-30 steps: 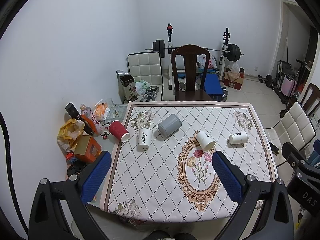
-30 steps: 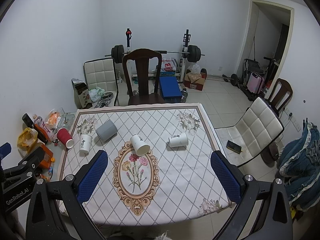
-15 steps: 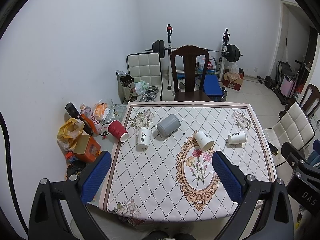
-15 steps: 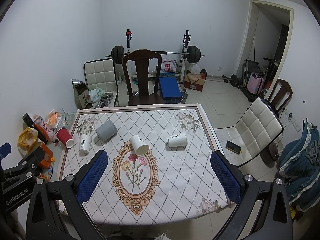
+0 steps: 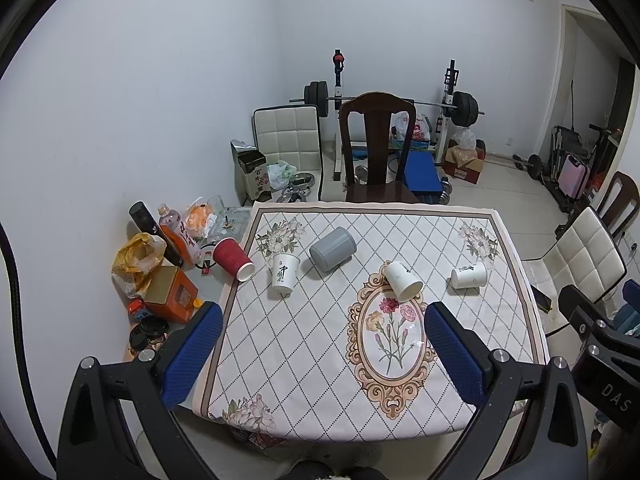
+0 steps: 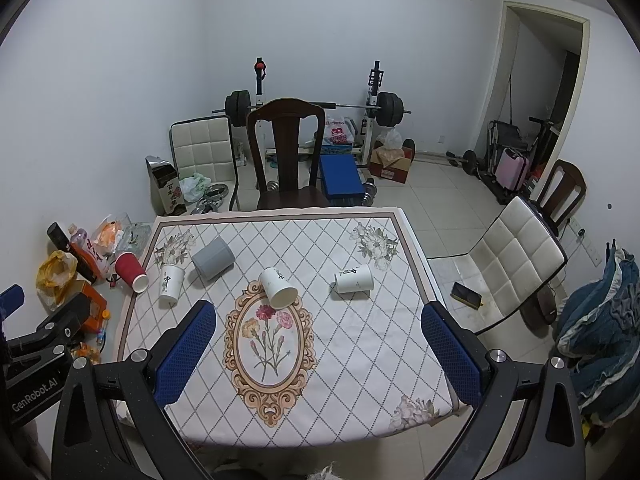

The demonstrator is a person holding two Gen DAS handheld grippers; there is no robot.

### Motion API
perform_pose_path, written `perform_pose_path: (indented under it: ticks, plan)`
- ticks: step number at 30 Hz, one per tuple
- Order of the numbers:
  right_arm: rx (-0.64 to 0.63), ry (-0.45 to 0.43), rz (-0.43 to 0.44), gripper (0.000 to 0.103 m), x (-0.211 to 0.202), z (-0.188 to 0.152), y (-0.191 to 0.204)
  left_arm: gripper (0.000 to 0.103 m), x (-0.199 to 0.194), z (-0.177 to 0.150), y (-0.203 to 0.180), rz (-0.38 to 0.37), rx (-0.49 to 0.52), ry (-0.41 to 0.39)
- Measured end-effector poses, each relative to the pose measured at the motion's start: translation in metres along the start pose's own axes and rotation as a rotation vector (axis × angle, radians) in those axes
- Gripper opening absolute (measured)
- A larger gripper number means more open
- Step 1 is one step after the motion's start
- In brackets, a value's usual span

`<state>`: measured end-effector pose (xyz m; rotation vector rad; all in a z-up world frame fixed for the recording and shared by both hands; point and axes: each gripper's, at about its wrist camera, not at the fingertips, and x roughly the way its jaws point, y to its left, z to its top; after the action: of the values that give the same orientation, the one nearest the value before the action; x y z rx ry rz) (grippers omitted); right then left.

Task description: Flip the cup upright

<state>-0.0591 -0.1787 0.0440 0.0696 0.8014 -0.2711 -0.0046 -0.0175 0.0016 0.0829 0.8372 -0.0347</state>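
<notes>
From the left wrist view, the left gripper [image 5: 320,344] hangs above the near part of the table [image 5: 304,392], its blue pads spread wide and holding nothing. Ahead of it four cups lie tipped over: a red cup [image 5: 232,258] off to its left at the cloth's edge, a grey cup [image 5: 333,248] straight ahead, a white cup [image 5: 402,281] just beyond its right pad, and another white cup [image 5: 469,275] further right. A printed white cup [image 5: 284,275] stands upright.

From the right wrist view, the right gripper [image 6: 318,344] is likewise spread wide and empty. The middle white cup [image 6: 278,286] lies ahead between its pads, the far white cup [image 6: 354,279] ahead and rightward.
</notes>
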Motion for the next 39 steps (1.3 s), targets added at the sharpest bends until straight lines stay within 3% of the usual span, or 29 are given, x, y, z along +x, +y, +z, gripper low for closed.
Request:
perform_pose_path:
  ticks: [10,15,20,29,35,39]
  plan:
    - [-0.038,0.023,0.041,0.103,0.006,-0.004,-0.014,0.103,0.008,-0.008,-0.004,0.038,-0.042,0.010]
    - [-0.063,0.095,0.063,0.103,0.048,-0.008,0.001,0.103,0.055,-0.015,0.011,0.088,-0.064,0.060]
    - [-0.087,0.211,0.059,0.103,0.115,-0.018,0.025,0.103,0.121,-0.029,0.035,0.134,-0.076,0.171]
    - [-0.136,0.482,0.018,0.103,0.289,-0.044,0.100,0.103,0.268,-0.034,0.098,0.216,-0.090,0.384]
    - [-0.215,0.608,0.007,0.103,0.380,-0.059,0.166,0.102,0.351,-0.027,0.153,0.236,-0.166,0.475]
    - [-0.270,0.668,-0.015,0.103,0.432,-0.066,0.205,0.102,0.399,-0.019,0.193,0.209,-0.251,0.516]
